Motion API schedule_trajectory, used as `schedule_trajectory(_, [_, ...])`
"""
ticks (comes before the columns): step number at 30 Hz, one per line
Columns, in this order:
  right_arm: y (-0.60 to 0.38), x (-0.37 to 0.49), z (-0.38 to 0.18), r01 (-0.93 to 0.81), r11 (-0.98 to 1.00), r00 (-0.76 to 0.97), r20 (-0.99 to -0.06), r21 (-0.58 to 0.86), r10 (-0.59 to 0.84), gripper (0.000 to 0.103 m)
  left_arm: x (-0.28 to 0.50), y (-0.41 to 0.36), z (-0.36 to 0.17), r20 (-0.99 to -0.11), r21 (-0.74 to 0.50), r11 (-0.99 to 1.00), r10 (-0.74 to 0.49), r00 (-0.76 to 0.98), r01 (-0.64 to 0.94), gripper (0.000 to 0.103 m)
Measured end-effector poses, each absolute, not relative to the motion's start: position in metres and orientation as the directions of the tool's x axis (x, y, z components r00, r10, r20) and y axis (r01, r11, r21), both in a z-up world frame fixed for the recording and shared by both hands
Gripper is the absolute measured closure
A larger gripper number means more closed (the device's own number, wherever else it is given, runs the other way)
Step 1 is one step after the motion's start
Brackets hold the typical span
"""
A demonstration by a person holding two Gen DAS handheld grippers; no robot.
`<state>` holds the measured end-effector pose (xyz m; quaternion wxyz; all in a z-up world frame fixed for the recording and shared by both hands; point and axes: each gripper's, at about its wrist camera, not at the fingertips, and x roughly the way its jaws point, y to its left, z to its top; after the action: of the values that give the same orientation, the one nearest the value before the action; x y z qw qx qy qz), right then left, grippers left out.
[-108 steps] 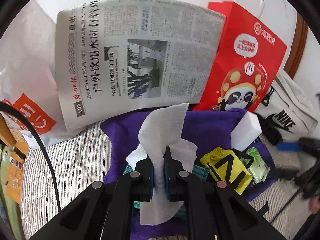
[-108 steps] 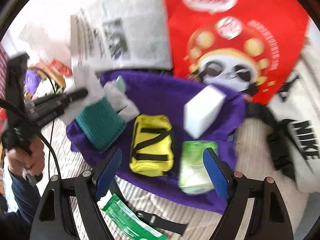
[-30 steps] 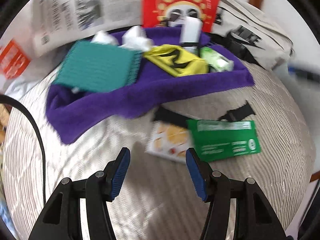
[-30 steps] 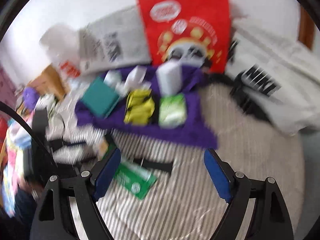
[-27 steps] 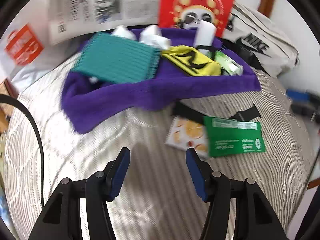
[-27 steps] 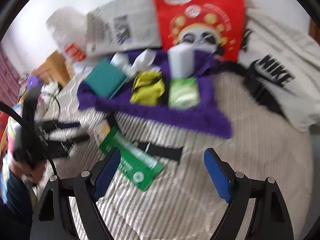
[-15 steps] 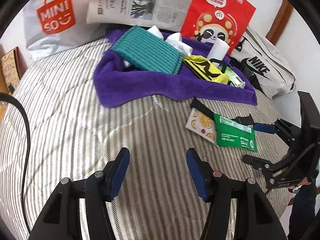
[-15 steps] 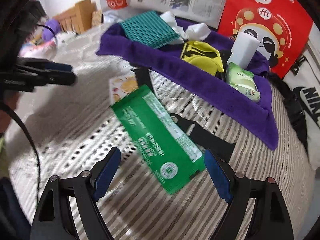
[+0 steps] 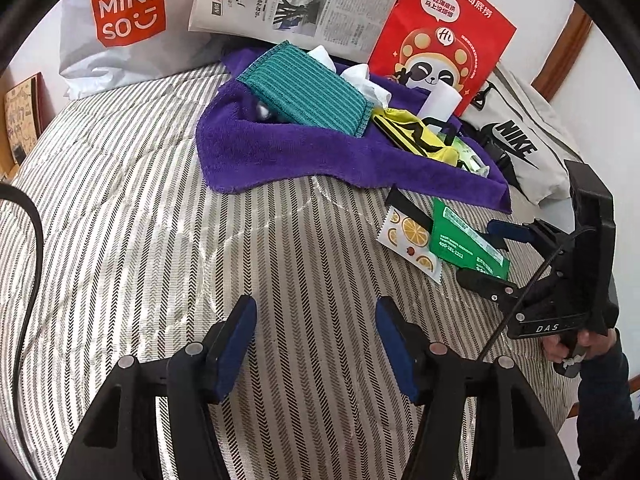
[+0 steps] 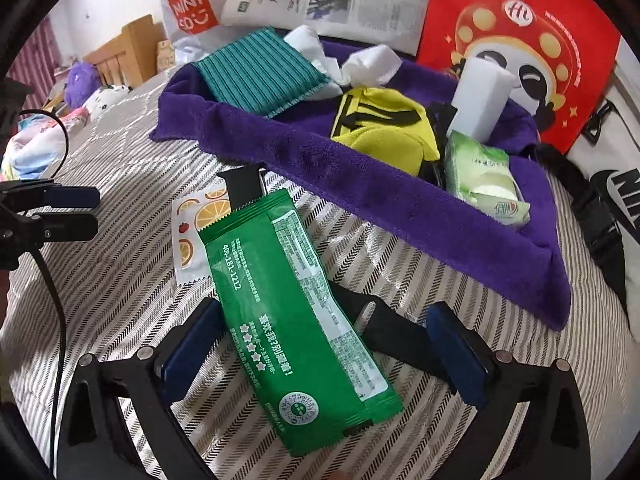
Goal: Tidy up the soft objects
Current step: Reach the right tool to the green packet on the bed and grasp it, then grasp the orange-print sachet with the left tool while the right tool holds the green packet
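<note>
A purple towel [image 9: 280, 152] [image 10: 360, 184] lies on the striped bed and holds a teal cloth [image 9: 304, 88] [image 10: 256, 76], white tissues [image 10: 368, 64], a yellow pouch [image 10: 384, 132], a white sponge block [image 10: 480, 96] and a light green wipes pack [image 10: 484, 176]. A green packet [image 10: 296, 312] [image 9: 464, 240] lies in front of the towel, over a citrus-print sachet [image 10: 192, 236] and a black strap [image 10: 396, 332]. My right gripper [image 10: 320, 352] is open, its jaws on either side of the green packet. My left gripper [image 9: 312, 340] is open and empty above bare bedding.
A newspaper [image 9: 296, 4], a red panda bag [image 9: 440, 36], a MINISO bag [image 9: 120, 24] and a Nike bag [image 9: 520, 144] stand behind the towel. A black cable [image 9: 28, 240] runs at the left. Toys and a wooden box [image 10: 124, 52] lie beyond the bed.
My left gripper let go of the tissue, now on the towel, and pulled back low over the bed. My right gripper came down and closer around the green packet.
</note>
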<state>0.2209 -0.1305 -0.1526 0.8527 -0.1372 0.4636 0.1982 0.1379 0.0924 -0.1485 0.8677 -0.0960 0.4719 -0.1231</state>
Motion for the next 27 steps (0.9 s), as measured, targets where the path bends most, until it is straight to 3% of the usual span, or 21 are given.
schedule_trajectory(5, [-0.129, 0.219, -0.154, -0.470, 0.881, 0.512, -0.831, -0.060, 0.216, 0.004, 0.136, 0.089, -0.149, -0.790, -0.275, 0.952, -0.305, 0.532, 0.137, 0.037])
schedule_trajectory(6, [-0.129, 0.218, -0.154, -0.472, 0.880, 0.512, -0.831, -0.060, 0.217, 0.009, 0.136, 0.088, -0.149, -0.790, -0.271, 0.952, -0.303, 0.533, 0.139, 0.036])
schedule_trajectory(10, [-0.127, 0.211, -0.150, -0.505, 0.861, 0.508, -0.827, -0.059, 0.241, 0.045, 0.136, 0.088, -0.150, -0.776, -0.279, 0.948, -0.317, 0.546, 0.153, 0.031])
schedule_trajectory(12, [-0.124, 0.204, -0.146, -0.518, 0.852, 0.508, -0.828, -0.075, 0.236, 0.054, 0.136, 0.088, -0.149, -0.774, -0.281, 0.947, -0.318, 0.547, 0.154, 0.029])
schedule_trajectory(22, [-0.121, 0.196, -0.144, -0.473, 0.881, 0.450, -0.865, -0.020, 0.222, 0.050, 0.135, 0.086, -0.150, -0.771, -0.275, 0.948, -0.317, 0.552, 0.161, 0.027])
schedule_trajectory(26, [-0.118, 0.190, -0.146, -0.456, 0.889, 0.485, -0.846, -0.031, 0.219, 0.053, 0.135, 0.085, -0.150, -0.774, -0.267, 0.950, -0.311, 0.551, 0.160, 0.027])
schedule_trajectory(27, [-0.119, 0.192, -0.146, -0.447, 0.894, 0.485, -0.846, -0.024, 0.220, 0.058, 0.135, 0.084, -0.150, -0.777, -0.264, 0.951, -0.309, 0.549, 0.161, 0.027])
